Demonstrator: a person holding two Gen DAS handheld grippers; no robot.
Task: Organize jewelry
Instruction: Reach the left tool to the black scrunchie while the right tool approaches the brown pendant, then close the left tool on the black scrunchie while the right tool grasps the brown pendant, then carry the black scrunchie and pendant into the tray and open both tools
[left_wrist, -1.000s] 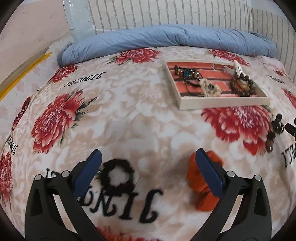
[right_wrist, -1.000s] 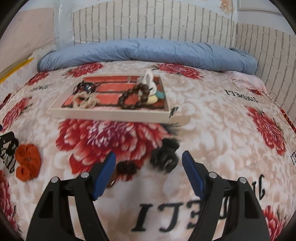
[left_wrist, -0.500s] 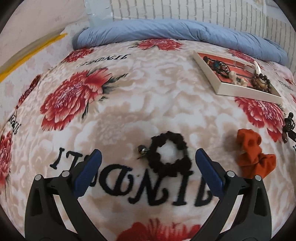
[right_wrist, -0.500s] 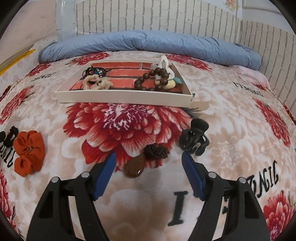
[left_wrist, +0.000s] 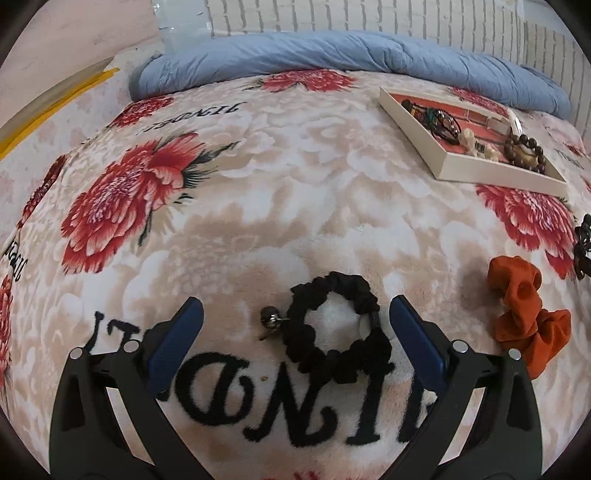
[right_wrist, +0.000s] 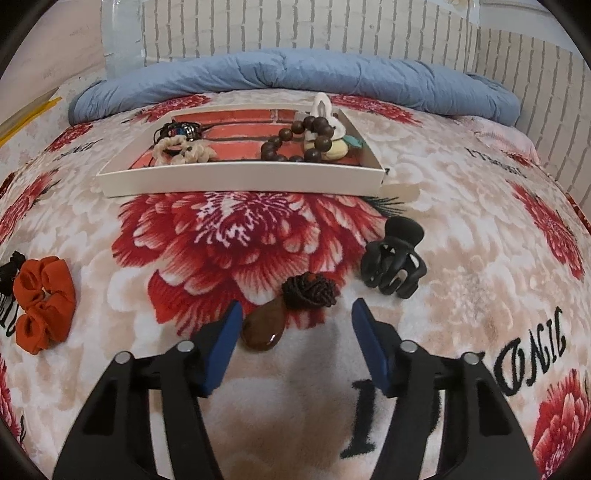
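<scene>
Plainly a sorting job on the bed: white tray already carrying bracelets, set far enough back to leave loose pieces reachable. Left gripper wide open, empty, straddling the black scrunchie for a pinch. Right gripper empty, closing, brown teardrop pendant just beside its left pad, knotted cord beyond.
</scene>
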